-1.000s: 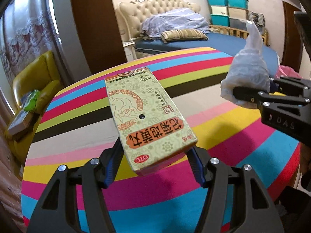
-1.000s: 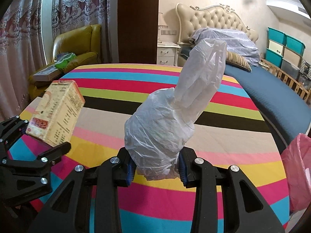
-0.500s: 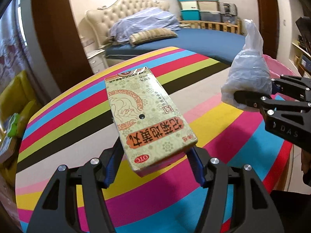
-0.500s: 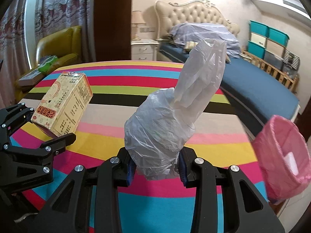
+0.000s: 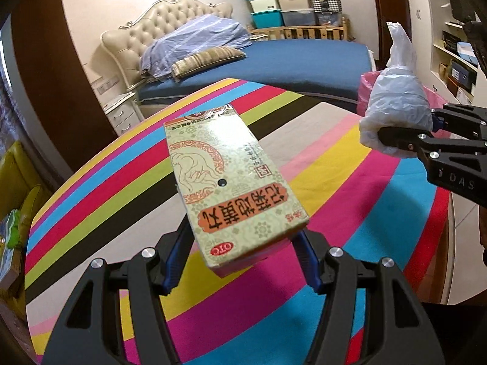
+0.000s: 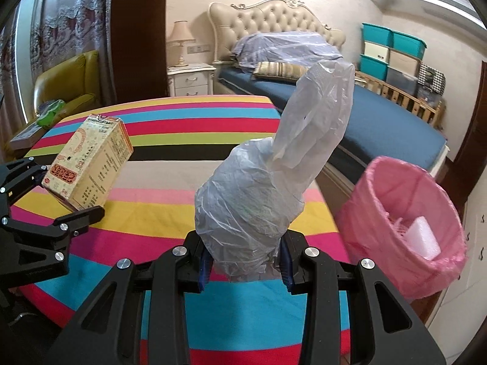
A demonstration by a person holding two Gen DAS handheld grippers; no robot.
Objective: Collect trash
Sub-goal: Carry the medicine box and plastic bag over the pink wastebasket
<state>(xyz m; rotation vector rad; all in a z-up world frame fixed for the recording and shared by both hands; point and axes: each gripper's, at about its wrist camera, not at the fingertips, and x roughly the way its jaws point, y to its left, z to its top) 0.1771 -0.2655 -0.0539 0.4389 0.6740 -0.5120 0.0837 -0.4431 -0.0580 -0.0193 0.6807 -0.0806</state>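
Observation:
My left gripper is shut on a pale green medicine box with orange lettering, held above the striped table. The same box shows at the left of the right wrist view, between the left gripper's fingers. My right gripper is shut on a crumpled white plastic bag whose handles stick upward. That bag also appears at the right of the left wrist view, clamped in the right gripper. A pink-lined trash bin stands just right of the table, with white scraps inside.
A bed with a blue cover lies beyond the table, with a nightstand beside it. A yellow armchair is at the left. Stacked storage boxes stand by the far wall.
Both grippers have swung to the right across the table with their loads. The pink bin has come fully into the right wrist view and the armchair has slid toward the left edge.

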